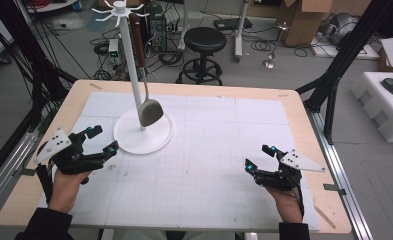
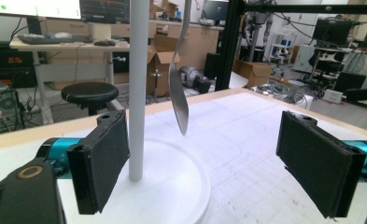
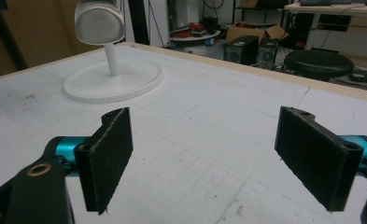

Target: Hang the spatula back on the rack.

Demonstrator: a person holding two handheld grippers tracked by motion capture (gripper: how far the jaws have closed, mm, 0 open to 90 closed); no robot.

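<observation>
Two grippers are counted on the white mat [image 1: 209,170], one per hand: the left gripper [image 1: 103,140] near the rack's base and the right gripper [image 1: 258,157] well apart at the other side. Both are seen with jaws spread wide and nothing between the pads; no earlier frame is available for comparison. Beyond them one white rack [image 1: 143,134] is recorded, a pole on a round base, with one spatula [image 1: 149,111] hanging from a top hook, its blade just above the base and beside the pole. In the left gripper view the spatula [image 2: 179,105] is presented edge-on; in the right gripper view its broad grey face [image 3: 100,22] is shown. One black stool [image 1: 204,42] is noted on the floor past the table.
</observation>
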